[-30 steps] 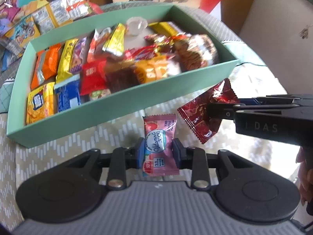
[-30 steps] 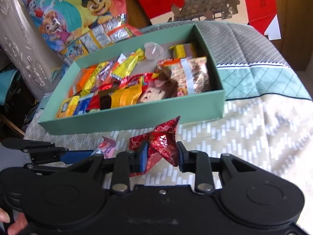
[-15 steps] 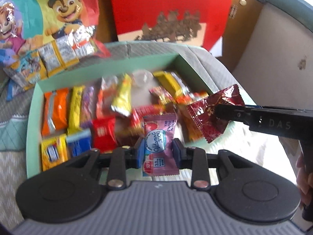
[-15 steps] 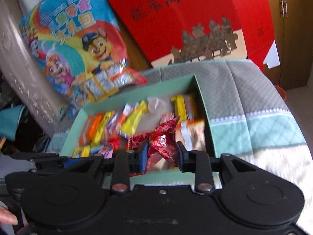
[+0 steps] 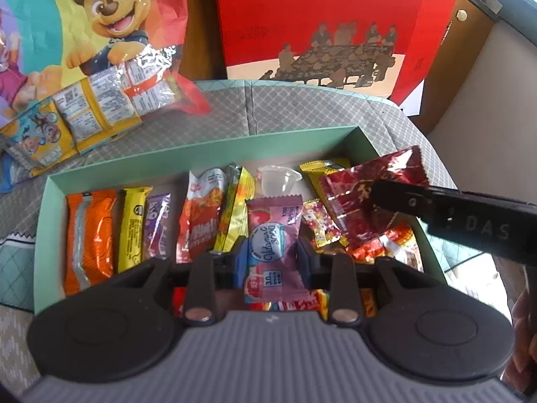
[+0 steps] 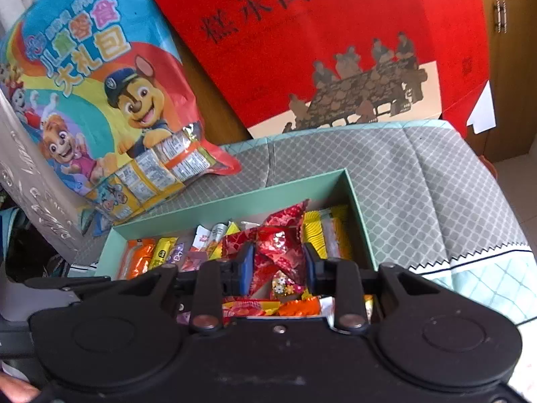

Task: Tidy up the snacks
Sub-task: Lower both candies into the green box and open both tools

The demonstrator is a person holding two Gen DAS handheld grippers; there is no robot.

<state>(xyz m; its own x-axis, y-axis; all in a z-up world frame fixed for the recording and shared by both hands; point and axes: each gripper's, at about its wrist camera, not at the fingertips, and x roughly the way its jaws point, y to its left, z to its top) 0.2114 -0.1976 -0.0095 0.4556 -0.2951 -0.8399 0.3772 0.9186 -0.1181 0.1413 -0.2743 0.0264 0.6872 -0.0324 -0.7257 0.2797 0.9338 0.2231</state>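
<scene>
Pink packet [image 5: 272, 247] reading "Vitamin", gripper [image 5: 470, 221] marked "DAS"

Glossy foil wrappers [image 5: 365, 198], matt cardboard box [image 5: 201, 149]

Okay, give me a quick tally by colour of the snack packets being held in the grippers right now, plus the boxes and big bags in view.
Pink packets held: 1, pink packet in the left gripper
Red packets held: 1, red foil packet in the right gripper
Green boxes: 1, green box
Big bags behind: 2, cartoon bag and red bag
Total: 5
</scene>
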